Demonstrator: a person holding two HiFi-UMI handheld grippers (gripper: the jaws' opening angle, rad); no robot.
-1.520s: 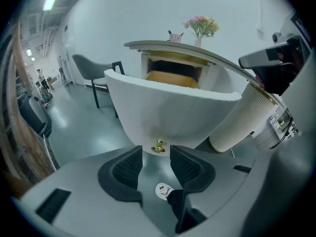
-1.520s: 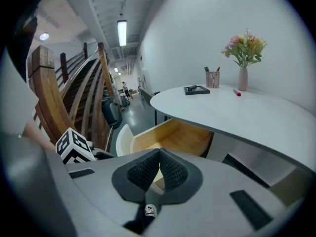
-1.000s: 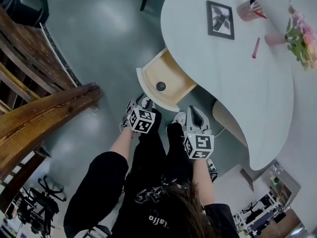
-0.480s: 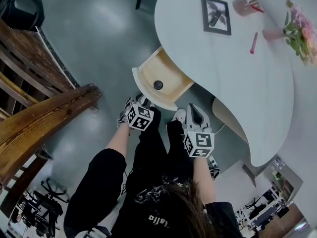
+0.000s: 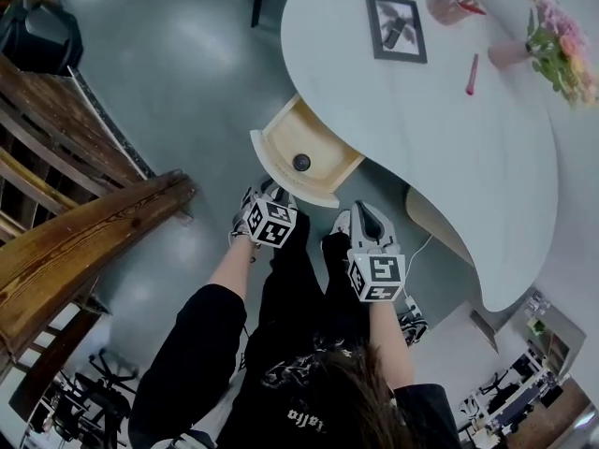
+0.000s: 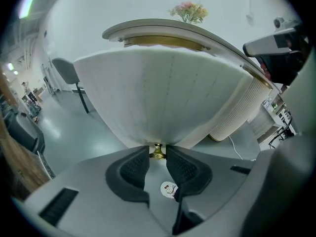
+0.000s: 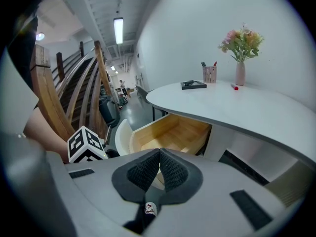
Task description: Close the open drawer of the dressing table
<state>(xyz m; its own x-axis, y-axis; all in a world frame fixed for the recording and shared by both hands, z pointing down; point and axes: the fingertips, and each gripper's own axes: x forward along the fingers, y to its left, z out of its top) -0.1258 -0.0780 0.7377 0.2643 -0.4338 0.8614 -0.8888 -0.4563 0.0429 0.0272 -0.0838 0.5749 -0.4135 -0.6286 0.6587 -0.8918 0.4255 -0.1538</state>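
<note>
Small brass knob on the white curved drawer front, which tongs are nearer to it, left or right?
Left. The left tongs have just been closing and clasp the small brass knob. The right tongs hang shut and empty beside the open wooden drawer, away from it.

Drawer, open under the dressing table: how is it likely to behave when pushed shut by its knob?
The drawer looks like rigid wood, so it should slide, not flex. The round dark thing inside may roll if shoved hard. The brass knob looks small and smooth; though the left gripper, whose jaws have just been closing, pinches it, it could slip.
</note>
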